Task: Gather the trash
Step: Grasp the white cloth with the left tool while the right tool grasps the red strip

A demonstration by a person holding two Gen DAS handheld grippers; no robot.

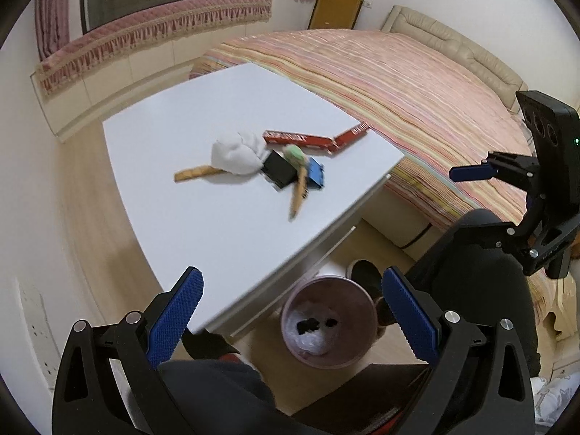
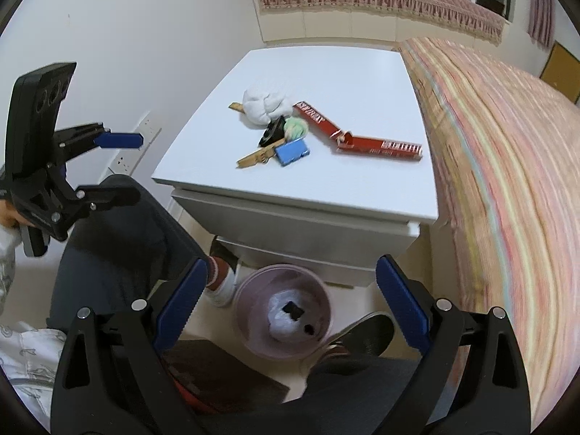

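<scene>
A pile of trash lies on the white table (image 1: 203, 116) (image 2: 326, 69): a white crumpled tissue (image 1: 237, 154) (image 2: 266, 103), a torn red wrapper box (image 1: 311, 138) (image 2: 359, 134), a black box (image 1: 278, 172) (image 2: 272, 132), a blue box (image 1: 314, 175) (image 2: 291, 151), a green wad (image 1: 296, 154) (image 2: 297, 127) and wooden sticks (image 1: 192, 174) (image 2: 253, 156). A pink bin (image 1: 326, 322) (image 2: 284, 311) with a white liner stands on the floor below. My left gripper (image 1: 291, 308) is open and empty above the table's near edge and the bin. My right gripper (image 2: 288, 297) is open and empty above the bin.
A bed with a striped cover (image 1: 417, 83) (image 2: 507, 163) runs along the table's side. The person's legs (image 1: 482, 253) (image 2: 123, 224) and feet flank the bin. A padded window bench (image 1: 145, 43) sits behind. Wall sockets (image 2: 125, 161) are at the left.
</scene>
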